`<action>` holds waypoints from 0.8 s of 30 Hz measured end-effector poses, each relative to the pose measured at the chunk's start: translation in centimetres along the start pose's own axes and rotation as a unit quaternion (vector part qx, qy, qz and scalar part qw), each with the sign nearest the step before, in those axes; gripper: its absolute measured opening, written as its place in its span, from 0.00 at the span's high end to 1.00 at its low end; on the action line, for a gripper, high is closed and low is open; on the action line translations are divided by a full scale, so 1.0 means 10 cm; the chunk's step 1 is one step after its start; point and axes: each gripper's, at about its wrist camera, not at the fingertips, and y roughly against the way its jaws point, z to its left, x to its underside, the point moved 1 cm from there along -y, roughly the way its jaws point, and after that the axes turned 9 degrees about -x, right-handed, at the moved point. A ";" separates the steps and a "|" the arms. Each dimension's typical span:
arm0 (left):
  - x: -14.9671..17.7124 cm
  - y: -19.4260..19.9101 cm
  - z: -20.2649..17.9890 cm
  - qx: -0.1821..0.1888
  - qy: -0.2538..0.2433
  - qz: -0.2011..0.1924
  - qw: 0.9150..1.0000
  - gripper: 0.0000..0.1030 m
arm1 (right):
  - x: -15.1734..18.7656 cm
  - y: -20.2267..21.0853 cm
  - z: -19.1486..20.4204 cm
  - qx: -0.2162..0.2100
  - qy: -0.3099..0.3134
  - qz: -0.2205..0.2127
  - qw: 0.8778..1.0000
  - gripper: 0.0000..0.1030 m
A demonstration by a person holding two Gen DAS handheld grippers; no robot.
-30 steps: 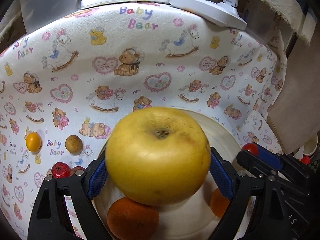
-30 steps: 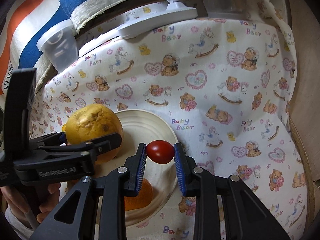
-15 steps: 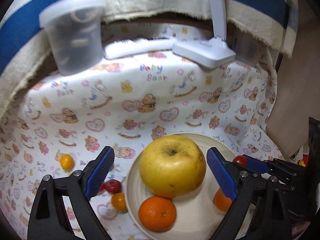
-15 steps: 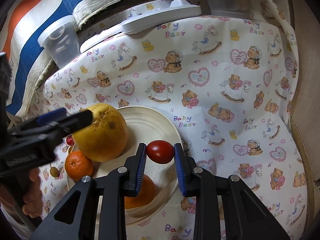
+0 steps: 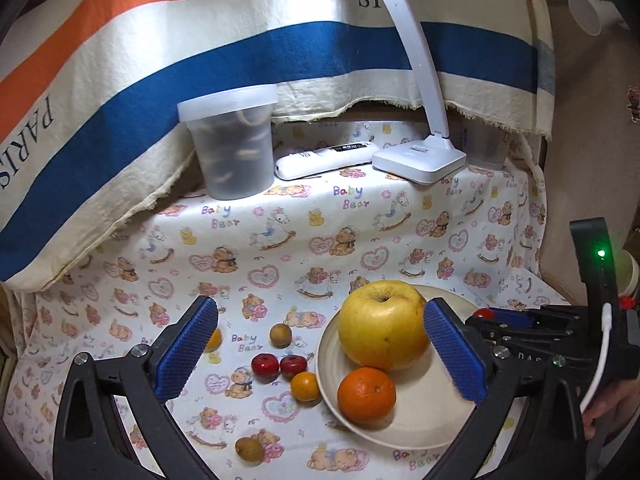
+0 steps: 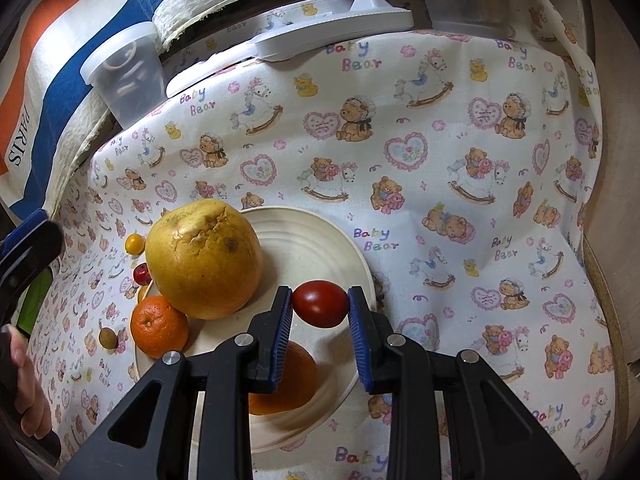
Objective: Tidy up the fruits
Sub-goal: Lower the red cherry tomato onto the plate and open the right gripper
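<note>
Left gripper [image 5: 320,350] has let go of the big yellow fruit [image 5: 383,326] and pulled back – the fruit now sits on the plate [image 5: 400,438].

Left to right on the tabletop: small red fruits [image 5: 279,366], a small orange one [image 5: 305,386], then the plate with an orange [image 5: 366,394]. The left gripper's jaws are opening wide around nothing; the right gripper [image 6: 320,306] pinches a red tomato [image 6: 320,309] above the plate.

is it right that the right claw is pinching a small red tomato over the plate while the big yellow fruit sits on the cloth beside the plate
Not quite. The big yellow fruit sits on the plate, not on the cloth beside it; the right wrist view shows it resting inside the rim next to an orange. The rest holds: the right claw is pinching a small red tomato over the plate.
</note>
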 end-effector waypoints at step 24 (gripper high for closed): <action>0.44 0.08 0.69 -0.073 -0.003 0.057 0.996 0.01 | 0.01 0.22 0.15 0.005 0.012 -0.041 0.999 0.67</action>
